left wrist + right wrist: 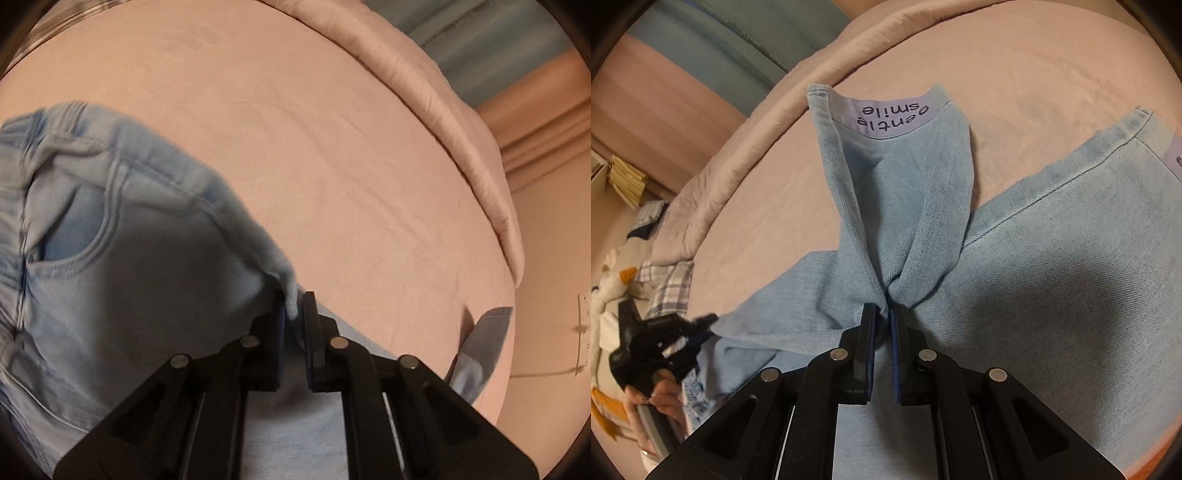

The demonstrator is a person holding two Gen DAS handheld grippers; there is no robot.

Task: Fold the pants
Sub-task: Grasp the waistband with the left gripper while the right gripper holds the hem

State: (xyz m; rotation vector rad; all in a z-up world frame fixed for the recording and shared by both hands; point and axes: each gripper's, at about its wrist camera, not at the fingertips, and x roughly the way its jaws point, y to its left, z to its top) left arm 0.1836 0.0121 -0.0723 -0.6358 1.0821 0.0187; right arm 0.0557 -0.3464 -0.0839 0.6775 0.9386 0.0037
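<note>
Light blue denim pants lie on a pink bed. In the left wrist view their waist end with a pocket fills the left side, and my left gripper is shut on a fabric edge. In the right wrist view my right gripper is shut on a bunched pant leg whose hem with a lilac "gentle smile" band points away. The other leg spreads to the right. The left gripper shows at the left edge, pinching the pants.
The pink bed sheet stretches ahead, with a rolled pink quilt along its far edge. A plaid cloth and a white stuffed toy lie beside the bed at the left. A wall socket is at the right.
</note>
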